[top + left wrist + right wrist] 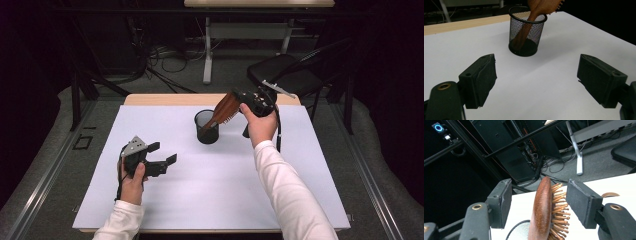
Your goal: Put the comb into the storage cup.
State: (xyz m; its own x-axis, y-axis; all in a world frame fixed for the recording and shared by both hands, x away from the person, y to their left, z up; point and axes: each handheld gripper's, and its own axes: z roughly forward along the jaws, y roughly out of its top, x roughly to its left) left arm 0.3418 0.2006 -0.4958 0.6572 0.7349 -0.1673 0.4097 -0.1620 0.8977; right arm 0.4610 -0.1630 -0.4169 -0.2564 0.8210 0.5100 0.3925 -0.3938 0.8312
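White long sleeves cover both forearms. The left tongs (159,156) are black with a grey three-cornered plate; the right tongs (537,205) show blocky black jaws, brass-coloured screws, and a trailing black cable.

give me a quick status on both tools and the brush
Left tool open, low over the white table. Right tool jaws spread either side of the hairbrush head. Brush handle down in the mesh cup. Nothing in the way.

- One wooden hairbrush (223,111), upper centre of the high view.
- One black mesh cup (206,127), centre.
- Two grippers: left gripper (161,153) lower left, right gripper (537,205).
- One white table (210,200).
- One black chair (292,75), upper right.
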